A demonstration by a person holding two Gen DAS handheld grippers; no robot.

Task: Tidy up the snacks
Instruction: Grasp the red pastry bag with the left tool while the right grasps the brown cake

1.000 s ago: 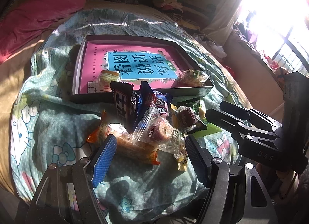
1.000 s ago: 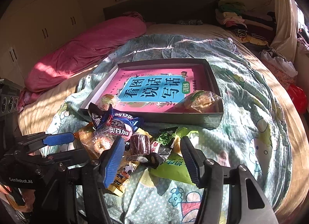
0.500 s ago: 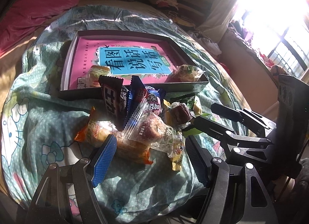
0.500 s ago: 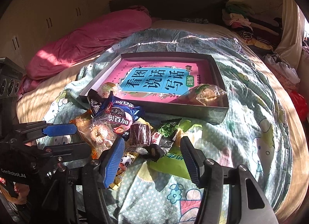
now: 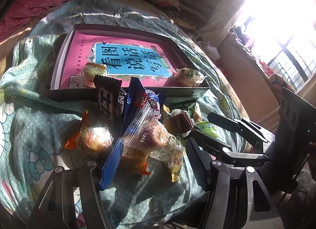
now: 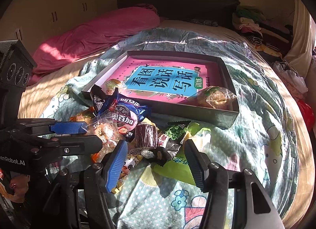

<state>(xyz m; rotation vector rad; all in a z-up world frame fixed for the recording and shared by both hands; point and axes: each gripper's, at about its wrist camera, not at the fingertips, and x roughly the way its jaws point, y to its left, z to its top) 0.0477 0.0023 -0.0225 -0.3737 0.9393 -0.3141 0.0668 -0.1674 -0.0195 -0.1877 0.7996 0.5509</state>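
Note:
A pile of wrapped snacks (image 5: 138, 122) lies on the patterned bedspread in front of a dark shallow box (image 5: 65, 92) that holds a pink book and two wrapped pastries (image 5: 187, 77). My left gripper (image 5: 152, 156) is open, its fingers on either side of a clear-wrapped cake (image 5: 150, 138) at the pile's near edge. My right gripper (image 6: 156, 160) is open, just in front of a brown wrapped cake (image 6: 146, 136) and a green pea packet (image 6: 175, 132). The box also shows in the right wrist view (image 6: 197, 112), and the pile too (image 6: 122, 118).
A pink pillow (image 6: 98, 33) lies at the head of the bed. Clothes are heaped at the far right (image 6: 250, 23). A bright window (image 5: 276, 11) glares at the right. The bed's edge runs right below both grippers.
Both grippers have moved forward toward the snack pile. The left gripper's fingers now straddle the clear-wrapped cake. Both stay open.

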